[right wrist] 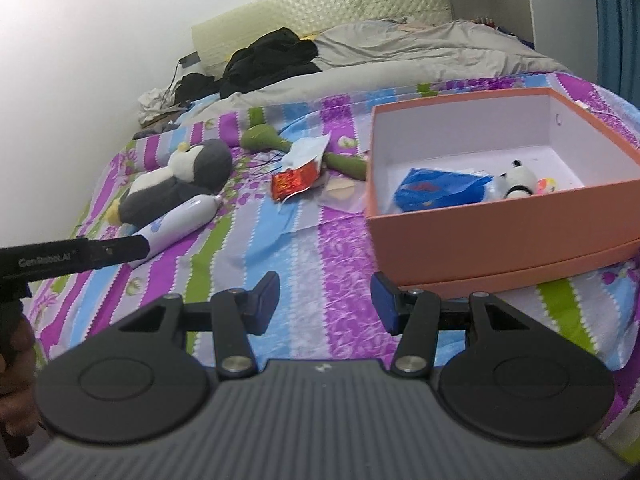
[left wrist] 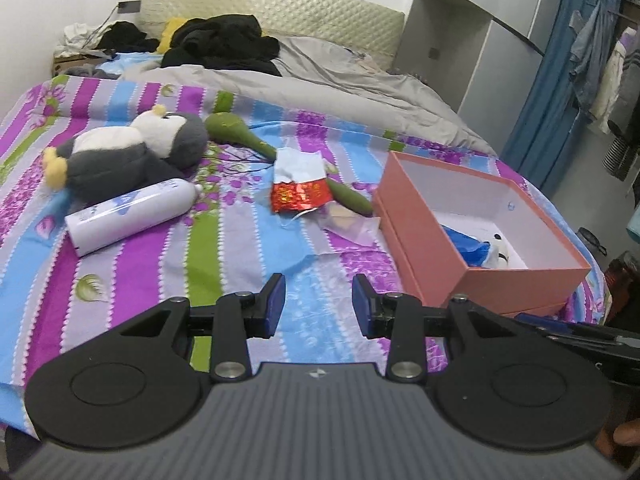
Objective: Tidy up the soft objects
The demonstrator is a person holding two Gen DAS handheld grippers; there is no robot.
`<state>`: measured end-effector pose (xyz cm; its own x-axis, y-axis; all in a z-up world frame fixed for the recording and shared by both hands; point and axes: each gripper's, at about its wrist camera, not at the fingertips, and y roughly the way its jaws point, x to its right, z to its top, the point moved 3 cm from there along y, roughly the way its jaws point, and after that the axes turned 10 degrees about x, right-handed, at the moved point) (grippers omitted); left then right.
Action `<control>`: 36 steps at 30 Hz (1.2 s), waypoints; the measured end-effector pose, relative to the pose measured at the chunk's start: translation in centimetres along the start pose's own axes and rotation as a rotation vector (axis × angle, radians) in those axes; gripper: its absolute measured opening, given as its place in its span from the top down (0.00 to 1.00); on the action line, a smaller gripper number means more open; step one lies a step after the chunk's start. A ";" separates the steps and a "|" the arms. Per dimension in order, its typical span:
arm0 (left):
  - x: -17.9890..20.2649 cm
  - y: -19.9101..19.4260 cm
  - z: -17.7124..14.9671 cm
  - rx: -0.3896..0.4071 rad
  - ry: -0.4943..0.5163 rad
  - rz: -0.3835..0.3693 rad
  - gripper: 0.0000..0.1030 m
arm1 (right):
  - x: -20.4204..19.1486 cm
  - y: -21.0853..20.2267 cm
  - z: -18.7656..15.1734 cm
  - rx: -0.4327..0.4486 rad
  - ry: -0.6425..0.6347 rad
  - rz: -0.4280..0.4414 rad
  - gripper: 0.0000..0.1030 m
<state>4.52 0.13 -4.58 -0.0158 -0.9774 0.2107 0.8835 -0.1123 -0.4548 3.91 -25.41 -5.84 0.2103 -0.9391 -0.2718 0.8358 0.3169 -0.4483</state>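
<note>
My left gripper (left wrist: 319, 306) & right gripper (right wrist: 325, 304) both gape apart, empty. Grey-white plush penguin (left wrist: 132, 148) lies on striped bed (left wrist: 224, 248), w/ open orange cardboard box (right wrist: 500, 236) well apart

A bare strip of striped bedspread (left wrist: 224, 264) is lying open between the white bottle (left wrist: 128, 216) and the orange box (left wrist: 436, 240). The penguin plush (left wrist: 132, 148), red foil packet (left wrist: 300, 196) and green plush toy (left wrist: 240, 130) are crowding the bed's middle. The box walls are blocking its right edge; grey duvet (left wrist: 340, 80) and black clothes (left wrist: 224, 44) are filling the headboard end.
</note>
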 end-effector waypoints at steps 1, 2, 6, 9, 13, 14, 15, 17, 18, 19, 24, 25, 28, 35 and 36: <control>-0.5 -0.3 -0.1 0.003 -0.001 0.005 0.59 | -0.5 0.1 -0.2 -0.002 0.002 0.004 0.48; -0.9 -0.4 -0.2 0.005 -0.002 0.011 0.59 | -0.8 0.3 -0.3 -0.003 0.002 0.008 0.48; -2.9 -0.7 -0.7 0.005 -0.035 0.033 0.59 | -2.6 1.4 -1.1 -0.021 -0.022 0.020 0.48; -4.2 -0.2 -1.0 0.002 -0.062 0.044 0.59 | -3.6 2.4 -1.7 -0.037 -0.045 0.028 0.48; -5.6 1.5 -0.9 -0.004 -0.081 0.057 0.59 | -4.1 4.2 -1.8 -0.042 -0.043 0.025 0.48; -5.9 2.1 -0.8 -0.006 -0.085 0.062 0.59 | -4.1 4.6 -1.7 -0.039 -0.041 0.024 0.49; -6.2 2.8 -0.7 -0.006 -0.088 0.065 0.59 | -4.1 5.1 -1.4 -0.033 -0.040 0.022 0.49; -6.7 4.3 -0.4 -0.011 -0.097 0.068 0.59 | -4.4 6.2 -1.1 -0.021 -0.041 0.013 0.49; -6.9 5.1 -0.2 -0.016 -0.104 0.067 0.59 | -4.5 6.7 -0.8 -0.011 -0.049 0.009 0.49; -7.1 5.9 0.0 -0.020 -0.110 0.060 0.59 | -4.7 7.2 -0.6 -0.006 -0.058 0.003 0.49; -8.1 10.7 0.7 -0.060 -0.145 0.042 0.59 | -5.6 10.4 -0.3 0.006 -0.115 -0.006 0.49; -8.4 11.7 0.8 -0.071 -0.154 0.040 0.59 | -5.7 11.1 -0.3 0.008 -0.129 -0.012 0.49; -9.0 14.7 0.9 -0.090 -0.173 0.035 0.59 | -5.7 13.7 -0.3 -0.003 -0.159 -0.038 0.49; -9.8 21.4 1.1 -0.118 -0.198 0.018 0.59 | -4.8 19.3 -0.7 -0.026 -0.193 -0.077 0.49; -9.8 22.3 1.1 -0.120 -0.202 0.012 0.59 | -4.7 20.2 -0.8 -0.029 -0.203 -0.082 0.49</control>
<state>24.93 7.42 -15.84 0.0987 -0.9246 0.3678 0.8206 -0.1335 -0.5557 19.37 -14.50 -14.27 0.2424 -0.9684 -0.0580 0.8400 0.2394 -0.4869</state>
